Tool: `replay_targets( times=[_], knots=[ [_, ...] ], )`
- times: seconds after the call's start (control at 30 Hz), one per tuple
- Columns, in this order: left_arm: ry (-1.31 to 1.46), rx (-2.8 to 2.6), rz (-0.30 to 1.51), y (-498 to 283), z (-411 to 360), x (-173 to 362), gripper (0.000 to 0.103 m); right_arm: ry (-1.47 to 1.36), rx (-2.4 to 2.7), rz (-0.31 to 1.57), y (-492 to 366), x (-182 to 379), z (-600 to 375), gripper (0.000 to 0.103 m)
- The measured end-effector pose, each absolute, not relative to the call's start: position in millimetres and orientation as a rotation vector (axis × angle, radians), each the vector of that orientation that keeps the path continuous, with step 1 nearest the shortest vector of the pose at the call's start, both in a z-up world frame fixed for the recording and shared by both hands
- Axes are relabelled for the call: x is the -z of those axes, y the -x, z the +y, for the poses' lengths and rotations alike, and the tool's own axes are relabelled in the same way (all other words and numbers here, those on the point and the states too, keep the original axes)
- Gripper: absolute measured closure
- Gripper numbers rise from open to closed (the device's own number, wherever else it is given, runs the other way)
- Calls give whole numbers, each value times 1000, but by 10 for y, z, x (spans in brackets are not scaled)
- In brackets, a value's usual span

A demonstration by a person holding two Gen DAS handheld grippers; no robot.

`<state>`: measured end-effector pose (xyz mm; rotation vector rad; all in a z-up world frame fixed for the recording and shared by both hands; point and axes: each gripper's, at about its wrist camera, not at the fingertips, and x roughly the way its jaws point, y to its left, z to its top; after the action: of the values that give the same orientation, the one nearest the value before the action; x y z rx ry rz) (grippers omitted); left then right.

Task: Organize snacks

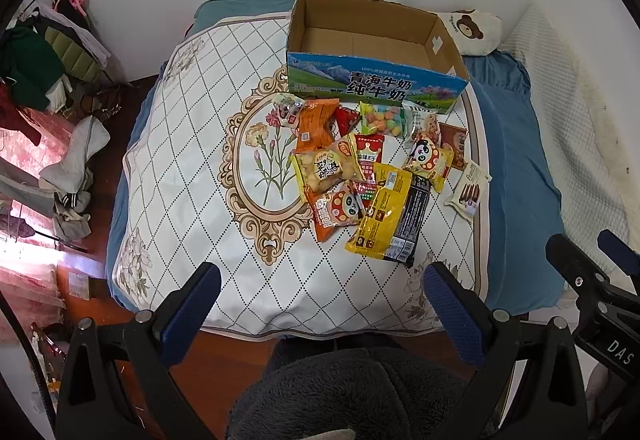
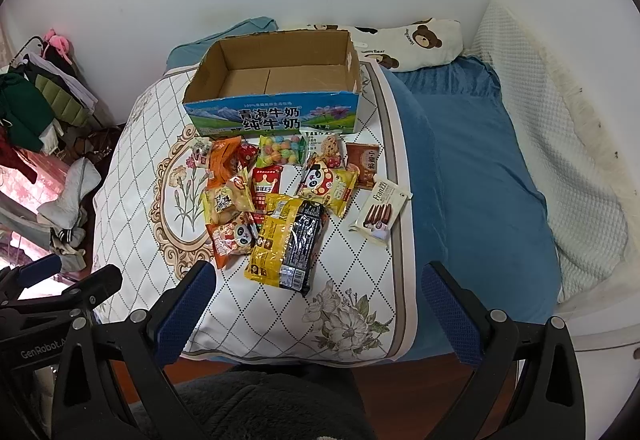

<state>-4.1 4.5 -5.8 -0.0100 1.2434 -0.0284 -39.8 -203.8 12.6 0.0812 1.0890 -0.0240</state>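
Note:
An open, empty cardboard milk box (image 1: pixel 372 39) (image 2: pixel 276 79) with a blue printed front stands on a white quilted cover (image 1: pixel 192 143) (image 2: pixel 132 175) on the bed. In front of it lies a pile of several snack packets: a yellow-and-black bag (image 1: pixel 390 217) (image 2: pixel 286 240), a panda packet (image 1: pixel 430 159) (image 2: pixel 328 185), a coloured-candy bag (image 1: pixel 382 119) (image 2: pixel 280 151), an orange packet (image 1: pixel 316 123) (image 2: pixel 222 161), a white Franzzi wafer pack (image 1: pixel 468 189) (image 2: pixel 380 213). My left gripper (image 1: pixel 322 294) and right gripper (image 2: pixel 320 292) are both open and empty, held above the near edge of the bed, short of the pile.
A blue sheet (image 1: pixel 516 167) (image 2: pixel 476 167) covers the bed to the right, with a bear-print pillow (image 2: pixel 420 39) (image 1: pixel 474 29) behind. Clothes are piled on a rack at the left (image 1: pixel 44 67) (image 2: pixel 36 103). A white blanket (image 2: pixel 560 143) lines the right wall. Dark fleece (image 1: pixel 352 392) fills the bottom.

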Motion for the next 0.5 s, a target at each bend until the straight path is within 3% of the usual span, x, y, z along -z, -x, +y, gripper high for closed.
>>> replay_targets(
  times=[0.37,0.5],
  knots=[
    [10,12,1216,-52,92,74,0,-108,20,1098,353,-102,-2057,0],
    [-41,-107,1156,-286,274,222,0,-178,3,1110,222,146,-2091,0]
  ],
)
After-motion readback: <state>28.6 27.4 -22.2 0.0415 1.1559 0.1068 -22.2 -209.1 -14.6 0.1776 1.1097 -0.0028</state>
